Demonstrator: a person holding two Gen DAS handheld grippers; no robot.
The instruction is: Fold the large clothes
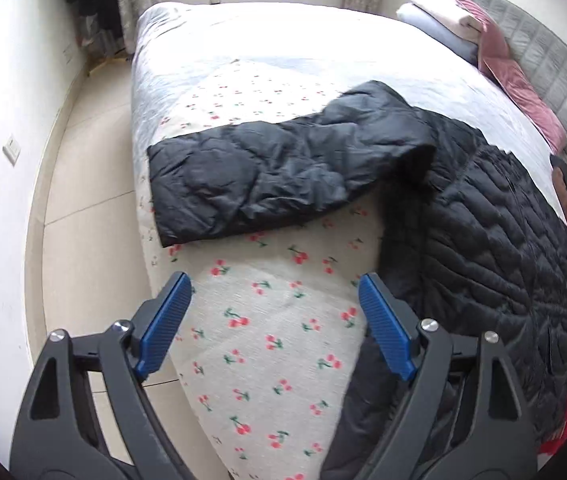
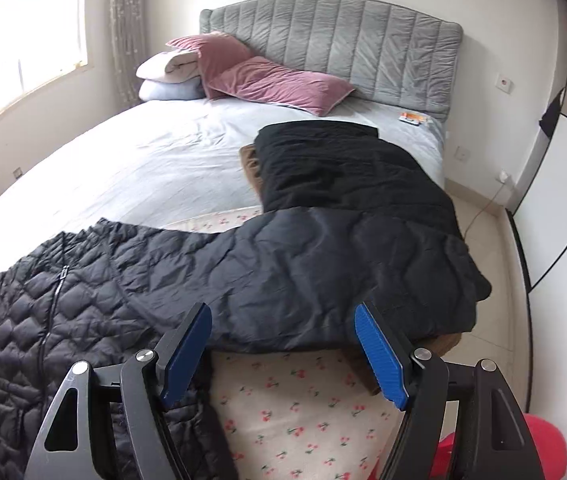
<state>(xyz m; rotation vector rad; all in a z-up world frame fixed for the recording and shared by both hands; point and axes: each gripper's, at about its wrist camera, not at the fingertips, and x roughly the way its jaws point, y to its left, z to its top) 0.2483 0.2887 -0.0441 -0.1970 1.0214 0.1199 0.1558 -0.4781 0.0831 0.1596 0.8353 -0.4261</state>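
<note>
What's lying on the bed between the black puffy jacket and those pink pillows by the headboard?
In the right wrist view, only bare pale sheet lies between the jacket and the pink pillows; the folded black garment sits off to the side.

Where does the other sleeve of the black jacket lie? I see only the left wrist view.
Observer: The sleeve lies spread flat toward the far side edge of the bed.
Operator: Does the right gripper hold it?
Observer: No. The right gripper is open and empty, its fingers just before the sleeve's near edge.
Operator: What lies beyond the sleeve?
Observer: A folded black garment, on top of a brown one.
</note>
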